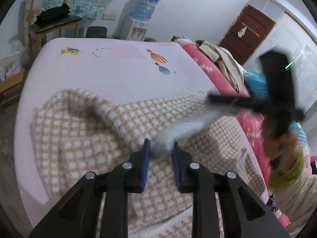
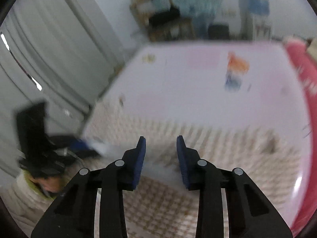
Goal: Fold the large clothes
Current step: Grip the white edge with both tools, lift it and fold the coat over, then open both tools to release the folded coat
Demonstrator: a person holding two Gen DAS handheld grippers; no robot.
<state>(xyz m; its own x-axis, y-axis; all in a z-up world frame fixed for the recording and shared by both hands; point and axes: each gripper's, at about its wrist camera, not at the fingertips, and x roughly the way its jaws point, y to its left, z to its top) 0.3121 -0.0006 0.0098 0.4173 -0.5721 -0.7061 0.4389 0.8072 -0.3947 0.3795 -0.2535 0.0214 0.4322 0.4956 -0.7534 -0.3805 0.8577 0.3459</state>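
**Two grippers, one fluffy edge, and a fold that could slip**

Two grippers work over the checked garment (image 1: 83,130), a tan-and-white piece lying rumpled on the pink bed sheet (image 1: 111,69), with its nearer part spread below both cameras. The left gripper (image 1: 160,148) has a white fleecy edge (image 1: 178,130) between its blue pads, which appear to pinch it. That edge runs taut toward the right gripper (image 1: 214,99). In its own blurred view, the right gripper (image 2: 160,148) shows jaws standing apart, and whether cloth is caught between them cannot be told.

Judging from this, the main risk is a lost corner: thick pile offers a shallow hold, and a quick swing could pull the edge free, dropping the fold askew. Uneven travel between the two hands could also twist the garment, and the bunched hump at the far side may get trapped beneath the fold.
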